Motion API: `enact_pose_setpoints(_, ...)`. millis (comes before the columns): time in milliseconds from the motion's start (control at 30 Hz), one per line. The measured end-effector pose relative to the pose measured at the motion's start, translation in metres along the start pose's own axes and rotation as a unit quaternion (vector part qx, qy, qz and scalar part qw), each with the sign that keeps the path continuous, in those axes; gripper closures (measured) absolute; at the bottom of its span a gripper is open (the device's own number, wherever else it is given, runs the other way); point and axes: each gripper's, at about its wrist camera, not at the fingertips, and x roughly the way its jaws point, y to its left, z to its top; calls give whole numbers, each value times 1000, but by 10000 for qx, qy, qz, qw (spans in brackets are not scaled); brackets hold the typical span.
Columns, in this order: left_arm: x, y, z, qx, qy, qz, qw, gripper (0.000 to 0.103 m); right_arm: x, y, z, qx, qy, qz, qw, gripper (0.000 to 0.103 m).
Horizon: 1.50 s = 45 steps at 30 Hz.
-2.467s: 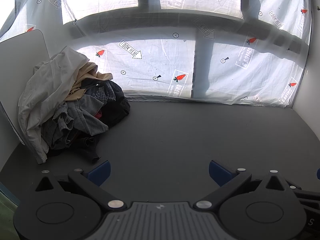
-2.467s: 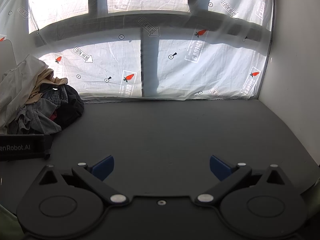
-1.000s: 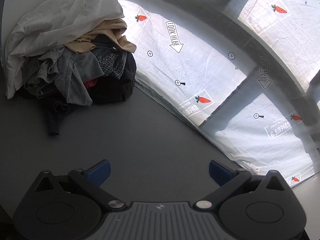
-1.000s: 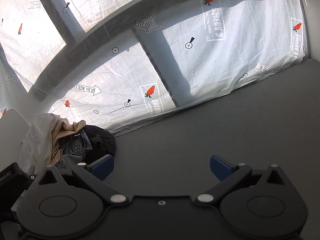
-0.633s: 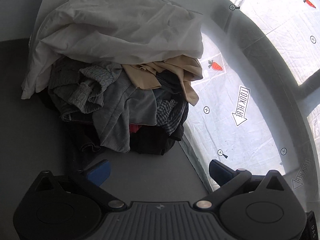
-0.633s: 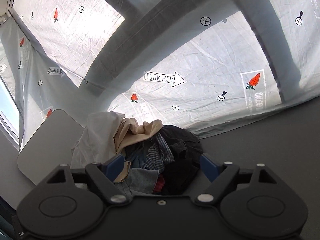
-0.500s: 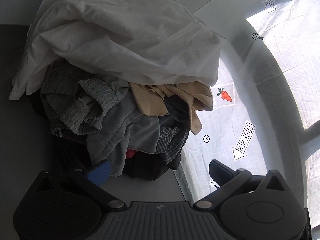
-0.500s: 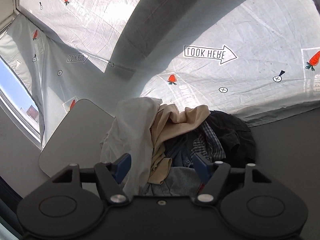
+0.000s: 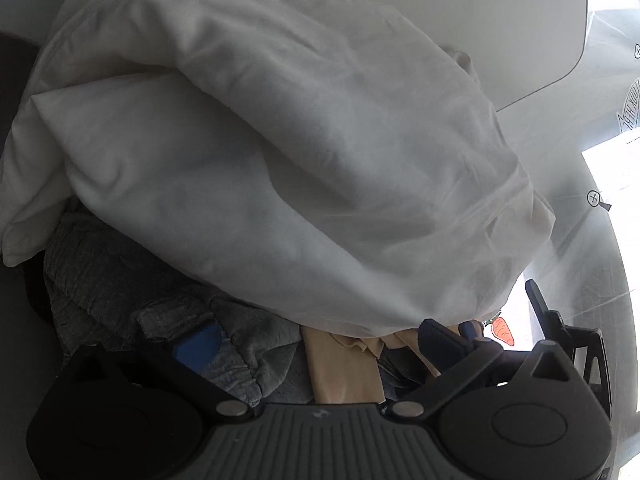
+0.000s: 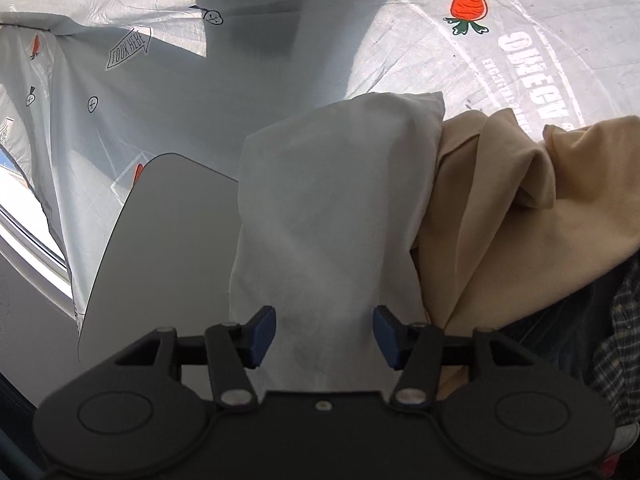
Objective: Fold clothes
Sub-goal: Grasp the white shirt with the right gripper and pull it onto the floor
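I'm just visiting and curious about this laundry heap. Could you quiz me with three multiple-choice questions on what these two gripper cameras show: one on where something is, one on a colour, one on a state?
1. Where does the white garment lie?
A. On top of the clothes pile
B. Flat on the floor, alone
C. Hung on the wall

2. What colour is the garment right beside the white one in the right wrist view?
A. Red
B. Tan
C. Green

3. How does the right gripper stand?
A. Clamped shut on a sock
B. Open, with white cloth between its fingers
C. Out of view

Answers:
1. A, it drapes over the grey knit garment and the others.
2. B, the tan garment adjoins it.
3. B, both blue pads stand apart, their inner faces bare; the jaws have just been opening.
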Motion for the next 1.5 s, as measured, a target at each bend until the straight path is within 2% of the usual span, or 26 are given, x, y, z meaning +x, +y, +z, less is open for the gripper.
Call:
enact_pose_setpoints(33,0,0,1,68,0,-2,10000,0,6,-1,0,11,-5,32,10000,25)
enact_pose_setpoints(100,0,0,2,160,8,-9,9999,0,14,1,0,-17,16,164,9999,32)
enact_pose_setpoints(200,-4,0,-1,145,-105,0,9998,0,24,12,2,-358,-13,328,9988,72)
enact_pose_setpoints(233,-8,0,-7,122,-218,14,9997,0,21,17,2,-469,-55,290,9985,97)
enact_pose_setpoints(300,-16,-3,-9,155,-335,17,9993,0,9,25,2,-549,-232,352,9976,99)
enact_pose_setpoints(367,-30,-10,-11,244,-462,-52,9986,0,-14,33,2,-557,-512,686,9948,100)
enact_pose_setpoints(533,-72,-33,-15,718,-651,-212,9951,0,-102,71,14,-924,-1172,1240,9810,100)
enact_pose_setpoints(667,-113,-56,-37,1005,-458,-733,9912,0,-188,99,22,-1135,-1719,1558,9661,100)
enact_pose_setpoints(767,-144,-75,-67,1318,-124,-1134,9847,0,-259,108,22,-1200,-2132,1550,9571,101)
enact_pose_setpoints(833,-167,-83,-95,1470,337,-1507,9770,0,-318,113,20,-1346,-2510,1304,9497,101)
enact_pose_setpoints(933,-198,-90,-141,1702,800,-1817,9652,0,-404,108,15,-1280,-2952,1017,9413,101)
enact_pose_setpoints(1000,-217,-92,-173,1841,985,-1862,9601,0,-465,106,6,-1382,-3247,635,9335,101)
enact_pose_setpoints(1133,-251,-82,-237,1890,1143,-1609,9619,0,-588,82,-20,-1164,-3654,-475,9223,100)
enact_pose_setpoints(1200,-258,-74,-273,2021,1200,-1431,9614,0,-645,55,-36,-925,-3762,-1360,9118,100)
enact_pose_setpoints(1267,-264,-72,-303,2184,1228,-1279,9596,0,-699,28,-52,-676,-3804,-2312,8929,99)
enact_pose_setpoints(1300,-265,-71,-318,2273,1243,-1201,9584,0,-726,14,-60,-548,-3810,-2779,8801,94)
enact_pose_setpoints(1333,-266,-67,-336,2361,1270,-1090,9572,0,-750,-3,-67,-382,-3653,-3484,8624,82)
enact_pose_setpoints(1367,-265,-63,-350,2438,1317,-974,9559,0,-767,-26,-75,-139,-3215,-4322,8424,66)
enact_pose_setpoints(1400,-263,-60,-364,2522,1391,-857,9538,0,-781,-53,-84,141,-2644,-5076,8199,64)
enact_pose_setpoints(1433,-260,-57,-376,2600,1473,-737,9515,0,-795,-77,-96,360,-2148,-5658,7953,64)
enact_pose_setpoints(1467,-254,-54,-386,2664,1577,-609,9489,0,-808,-97,-112,509,-1845,-6018,7754,63)
enact_pose_setpoints(1500,-248,-51,-395,2728,1681,-481,9461,0,-818,-110,-131,627,-1659,-6246,7605,59)
